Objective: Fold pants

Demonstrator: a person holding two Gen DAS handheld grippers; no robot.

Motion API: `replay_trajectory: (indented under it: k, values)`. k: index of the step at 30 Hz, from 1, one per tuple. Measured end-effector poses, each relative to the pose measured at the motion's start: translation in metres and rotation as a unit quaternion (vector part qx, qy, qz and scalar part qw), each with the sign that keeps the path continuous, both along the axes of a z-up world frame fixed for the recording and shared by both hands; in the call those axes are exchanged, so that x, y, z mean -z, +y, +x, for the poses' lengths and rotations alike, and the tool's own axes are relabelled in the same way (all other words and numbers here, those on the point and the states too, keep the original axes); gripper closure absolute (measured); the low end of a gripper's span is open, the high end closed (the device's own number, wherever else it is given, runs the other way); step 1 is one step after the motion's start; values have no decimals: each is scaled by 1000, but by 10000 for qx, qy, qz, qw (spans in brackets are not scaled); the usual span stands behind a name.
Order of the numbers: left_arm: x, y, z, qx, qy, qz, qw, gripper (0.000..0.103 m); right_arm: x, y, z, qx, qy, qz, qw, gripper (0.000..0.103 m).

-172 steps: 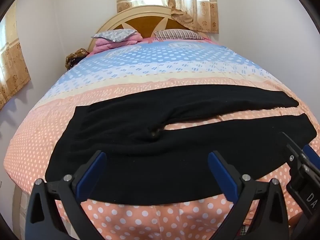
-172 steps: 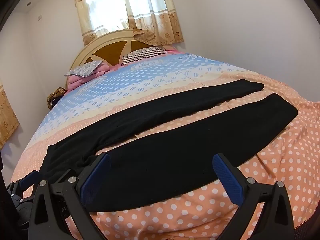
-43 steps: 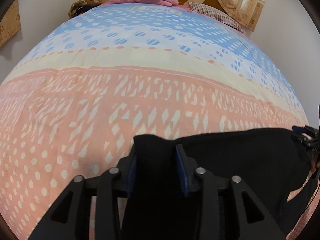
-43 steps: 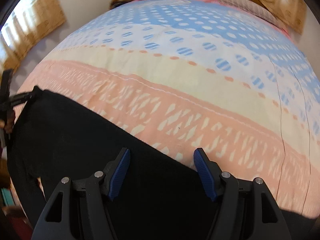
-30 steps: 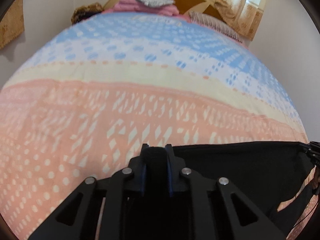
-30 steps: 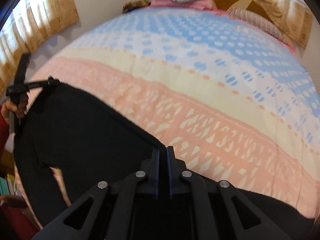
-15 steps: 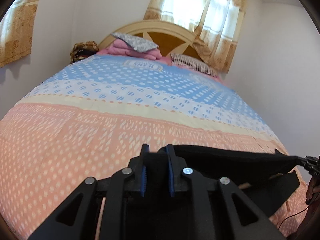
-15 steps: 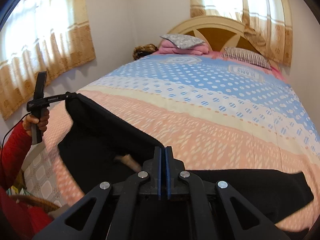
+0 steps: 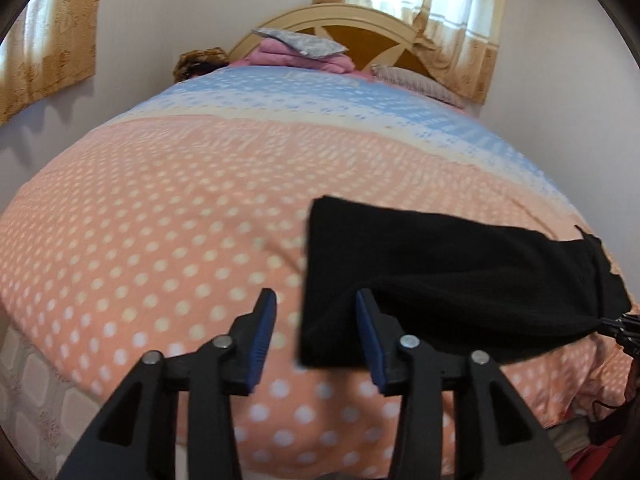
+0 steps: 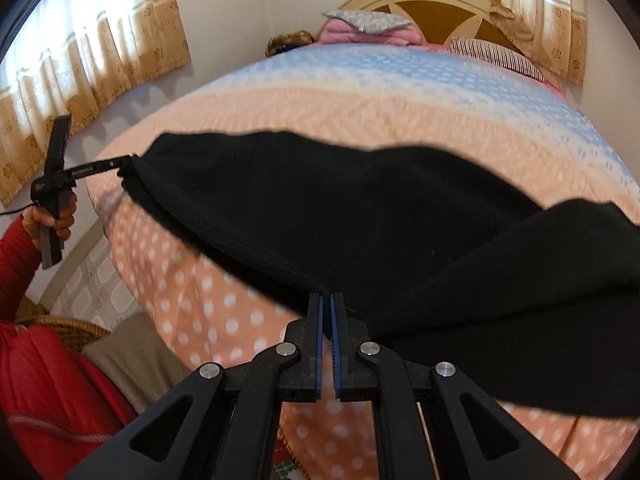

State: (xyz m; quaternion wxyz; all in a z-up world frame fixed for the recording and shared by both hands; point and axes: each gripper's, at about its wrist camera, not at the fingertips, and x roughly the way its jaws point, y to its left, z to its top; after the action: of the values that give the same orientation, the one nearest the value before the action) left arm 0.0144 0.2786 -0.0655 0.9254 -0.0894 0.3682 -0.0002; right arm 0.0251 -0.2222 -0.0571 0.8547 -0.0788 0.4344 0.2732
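The black pants [image 9: 460, 272] hang doubled over the near part of the bed [image 9: 160, 220]. In the left wrist view my left gripper [image 9: 316, 332] has its jaws opening; the pants' left corner droops between them, close to the right pad [image 9: 370, 336], and neither pad presses on it. My right gripper [image 10: 326, 300] is shut on the pants' [image 10: 360, 216] folded edge. Its tip shows at the far right as the right gripper [image 9: 612, 322]. The left gripper [image 10: 120, 163] appears side-on at the cloth's far corner, held by a hand in a red sleeve [image 10: 16, 256].
The quilt is orange with white dots near me and blue farther back. Pillows and folded pink bedding [image 9: 304, 50] lie by the headboard [image 9: 360, 28]. Curtains [image 10: 100, 40] hang on the left wall. A wicker basket [image 10: 60, 332] and tiled floor [image 10: 88, 280] sit below the bed's left corner.
Both grippers have drawn back toward the bed's near edge, carrying the pants along. The left jaws, shut on the corner before, now stand apart. The right stays shut.
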Motion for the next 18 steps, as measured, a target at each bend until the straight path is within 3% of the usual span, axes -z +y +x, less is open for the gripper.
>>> replay_trajectory:
  k: [6,9,11,13,14,18]
  values:
    - [1,19,-14,-376,188,576,9975,57,14,3,-11,-6,61,-133,9999,100]
    - [-8,31,-13,-706,169,453,9963,59,16,4,-11,32,68,-150,9999,99]
    - [-21,27,-13,-628,14,377,9973,59,10,1,-9,41,190,-70,9998,98]
    - [-34,13,-8,-444,-144,445,9979,53,-2,-4,-7,-20,394,73,9992,98]
    - [-39,4,-4,-367,-233,477,9979,46,-14,-11,-5,-30,445,348,9984,98]
    - [-45,-37,21,-148,-449,410,9980,45,-50,-26,23,92,456,1597,9861,98]
